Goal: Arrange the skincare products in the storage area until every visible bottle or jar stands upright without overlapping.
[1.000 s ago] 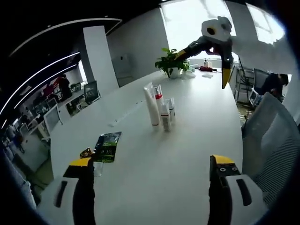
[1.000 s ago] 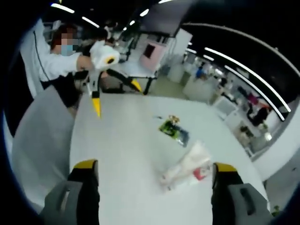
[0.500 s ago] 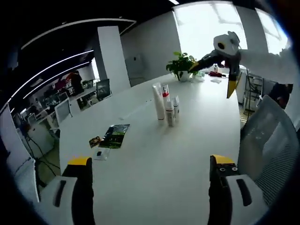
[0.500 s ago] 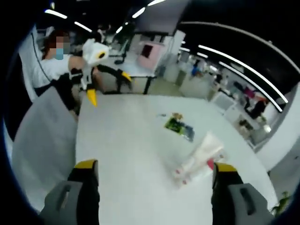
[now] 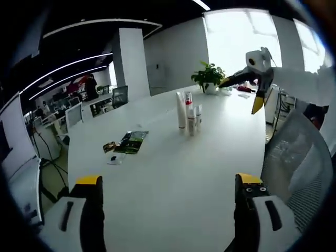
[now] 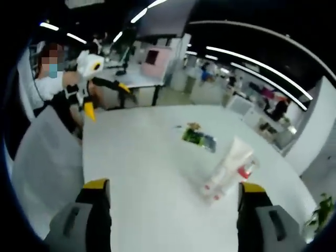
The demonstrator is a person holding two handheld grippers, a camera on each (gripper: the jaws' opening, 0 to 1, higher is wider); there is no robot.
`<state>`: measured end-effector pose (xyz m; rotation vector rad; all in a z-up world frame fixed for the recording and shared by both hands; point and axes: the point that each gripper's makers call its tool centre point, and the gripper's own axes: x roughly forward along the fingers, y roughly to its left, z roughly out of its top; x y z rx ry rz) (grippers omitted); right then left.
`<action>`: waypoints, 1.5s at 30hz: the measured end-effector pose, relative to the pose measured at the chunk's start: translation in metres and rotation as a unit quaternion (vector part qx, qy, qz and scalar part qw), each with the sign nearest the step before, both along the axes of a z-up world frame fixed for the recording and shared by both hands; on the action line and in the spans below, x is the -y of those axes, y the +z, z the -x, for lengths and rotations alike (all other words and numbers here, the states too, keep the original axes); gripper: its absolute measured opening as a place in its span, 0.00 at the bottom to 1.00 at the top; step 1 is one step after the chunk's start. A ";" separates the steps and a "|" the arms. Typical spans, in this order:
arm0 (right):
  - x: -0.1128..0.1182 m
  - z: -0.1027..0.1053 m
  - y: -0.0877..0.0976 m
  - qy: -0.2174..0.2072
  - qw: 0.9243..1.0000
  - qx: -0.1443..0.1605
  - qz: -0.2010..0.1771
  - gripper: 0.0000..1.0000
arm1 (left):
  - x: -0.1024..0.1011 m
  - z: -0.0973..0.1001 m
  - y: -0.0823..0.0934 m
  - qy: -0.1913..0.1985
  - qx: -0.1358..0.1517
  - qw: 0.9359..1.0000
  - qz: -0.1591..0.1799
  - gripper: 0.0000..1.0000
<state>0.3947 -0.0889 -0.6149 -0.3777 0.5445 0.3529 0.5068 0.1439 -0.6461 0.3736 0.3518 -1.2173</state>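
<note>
A cluster of skincare products [image 5: 188,113] stands upright on the white table [image 5: 173,168]: a tall white tube [image 5: 180,109], a red-capped bottle [image 5: 188,101] and two small white bottles [image 5: 197,116]. My left gripper [image 5: 168,184] hovers open well short of them, holding nothing. My right gripper [image 5: 241,95] hangs open in the air beyond the table's right side. In the right gripper view the same products [image 6: 228,170] look tilted with the view's roll. They sit just ahead of the open, unloaded right gripper [image 6: 173,186]. The left gripper [image 6: 106,100] appears far off, held by a person.
A green packet [image 5: 131,142] and a small sachet [image 5: 109,147] lie left of the products, the packet [image 6: 198,138] also in the right gripper view. A potted plant [image 5: 209,76] stands at the table's far end. A mesh chair [image 5: 294,157] borders the right edge.
Both cameras have pulled back and swung, so the products look smaller and farther. The things on the table have not moved. Both grippers stay open.
</note>
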 end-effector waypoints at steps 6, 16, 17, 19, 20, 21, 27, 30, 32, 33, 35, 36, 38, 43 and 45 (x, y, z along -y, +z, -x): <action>-0.012 0.004 -0.008 -0.026 1.000 0.004 -0.017 0.99 | -0.005 0.004 0.000 -0.010 -0.009 1.000 0.017 0.99; -0.031 0.015 -0.023 -0.066 0.997 -0.001 -0.043 0.99 | -0.007 0.006 0.000 -0.026 -0.010 0.999 0.024 0.99; -0.033 0.016 -0.024 -0.068 0.997 -0.005 -0.045 0.99 | -0.007 0.005 0.000 -0.024 -0.014 0.999 0.026 0.99; -0.035 0.020 -0.026 -0.070 0.997 -0.008 -0.045 0.99 | -0.007 0.006 -0.002 -0.026 -0.019 0.999 0.029 0.99; -0.036 0.021 -0.026 -0.070 0.997 -0.008 -0.044 0.99 | -0.007 0.007 -0.001 -0.024 -0.018 0.999 0.030 0.99; -0.036 0.022 -0.027 -0.071 0.996 -0.009 -0.045 0.99 | -0.007 0.007 -0.002 -0.023 -0.017 0.999 0.029 0.99; -0.036 0.023 -0.026 -0.082 0.995 -0.009 -0.054 1.00 | -0.009 0.007 -0.008 -0.011 -0.036 0.999 0.029 0.99; -0.032 0.022 -0.023 -0.092 0.994 0.000 -0.054 1.00 | -0.009 0.007 -0.005 -0.005 -0.035 0.999 0.033 0.99; -0.030 0.021 -0.022 -0.098 0.994 0.005 -0.054 1.00 | -0.008 0.008 -0.004 -0.002 -0.029 0.999 0.032 0.99; -0.029 0.020 -0.023 -0.097 0.994 0.006 -0.057 1.00 | -0.006 0.009 -0.004 -0.002 -0.029 0.999 0.032 0.99; -0.027 0.019 -0.024 -0.098 0.993 0.005 -0.060 1.00 | -0.004 0.010 -0.006 0.001 -0.034 0.999 0.031 0.99; -0.026 0.019 -0.024 -0.097 0.994 0.007 -0.056 1.00 | -0.002 0.011 -0.006 0.002 -0.036 0.999 0.031 0.99; -0.025 0.017 -0.023 -0.096 0.994 0.015 -0.053 1.00 | 0.002 0.012 -0.010 0.001 -0.037 0.999 0.030 0.99; -0.024 0.011 -0.017 -0.074 0.996 0.034 -0.036 1.00 | 0.011 0.012 -0.014 0.011 -0.039 0.999 0.017 0.99; -0.023 0.008 -0.016 -0.068 0.996 0.035 -0.040 1.00 | 0.014 0.010 -0.011 0.017 -0.039 0.999 0.021 0.99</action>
